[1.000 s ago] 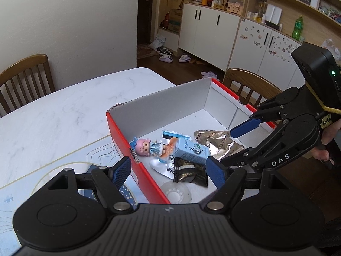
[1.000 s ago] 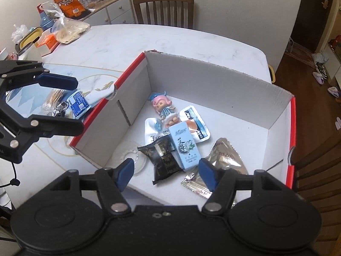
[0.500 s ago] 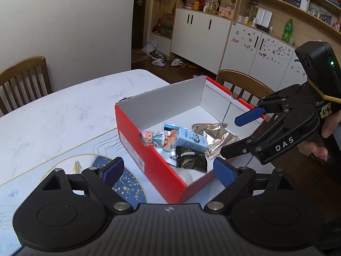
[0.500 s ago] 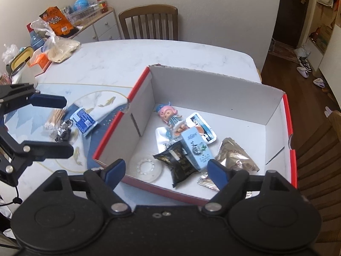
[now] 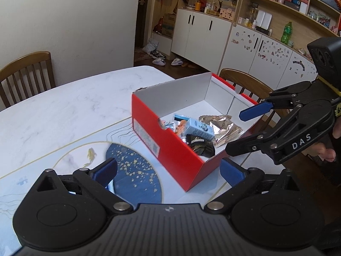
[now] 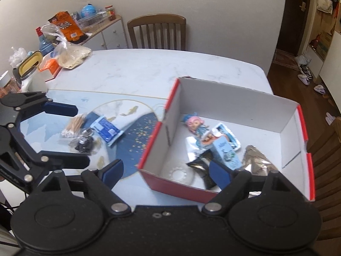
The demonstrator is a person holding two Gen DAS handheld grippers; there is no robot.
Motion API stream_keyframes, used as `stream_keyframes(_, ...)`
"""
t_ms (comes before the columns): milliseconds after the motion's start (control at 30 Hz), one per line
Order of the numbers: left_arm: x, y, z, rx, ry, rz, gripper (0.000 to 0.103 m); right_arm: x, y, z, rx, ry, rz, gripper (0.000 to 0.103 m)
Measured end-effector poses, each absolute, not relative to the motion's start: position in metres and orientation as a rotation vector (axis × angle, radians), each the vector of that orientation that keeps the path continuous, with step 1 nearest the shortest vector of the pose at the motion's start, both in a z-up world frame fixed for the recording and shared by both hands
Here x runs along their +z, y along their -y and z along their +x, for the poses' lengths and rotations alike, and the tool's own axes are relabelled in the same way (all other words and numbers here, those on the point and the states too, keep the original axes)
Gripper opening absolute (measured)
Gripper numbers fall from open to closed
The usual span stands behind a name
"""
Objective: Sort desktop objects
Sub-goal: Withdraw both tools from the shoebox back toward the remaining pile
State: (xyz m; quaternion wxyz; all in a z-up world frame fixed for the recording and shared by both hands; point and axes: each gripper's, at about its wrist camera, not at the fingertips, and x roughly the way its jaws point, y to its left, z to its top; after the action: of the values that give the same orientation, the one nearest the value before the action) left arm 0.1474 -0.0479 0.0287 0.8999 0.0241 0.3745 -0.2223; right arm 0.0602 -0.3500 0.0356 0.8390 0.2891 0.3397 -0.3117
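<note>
- Your left tongs are spread wide and carry nothing; they hang above the round blue mat, just outside the red cardboard box with white inner walls.
- Your right tongs are likewise spread and empty, hovering over the near corner of that box.
- The box already holds a pink-haired doll, a pale blue carton, a black sachet, a crinkled silver foil pouch and a clear tape ring.
- What seems left to sort lies on the white marble table, to the left of the box: a clear packet of cotton swabs, a blue foil sachet and a small dark bundle in clear wrap, all close together (the bundle touches the swabs).
- The left tongs sit nearest this cluster, so they look the natural choice for the next pick.
- Take the blue sachet first, since it lies at the edge nearest the box; come down steeply with one finger on each long side.
- It lies flat, so press lightly into the mat before you close, or the fingers may skid over it.
- Lift clear of the red wall before you cross over.
</note>
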Motion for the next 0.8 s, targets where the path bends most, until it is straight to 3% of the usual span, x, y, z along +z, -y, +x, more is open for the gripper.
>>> stream_keyframes(800, 0.021, -0.039, 0.115, -0.343, -0.773, 0.048, 0.103, 0.051, 0.307, 0.139, -0.619, -0.704, 0.591, 0.088)
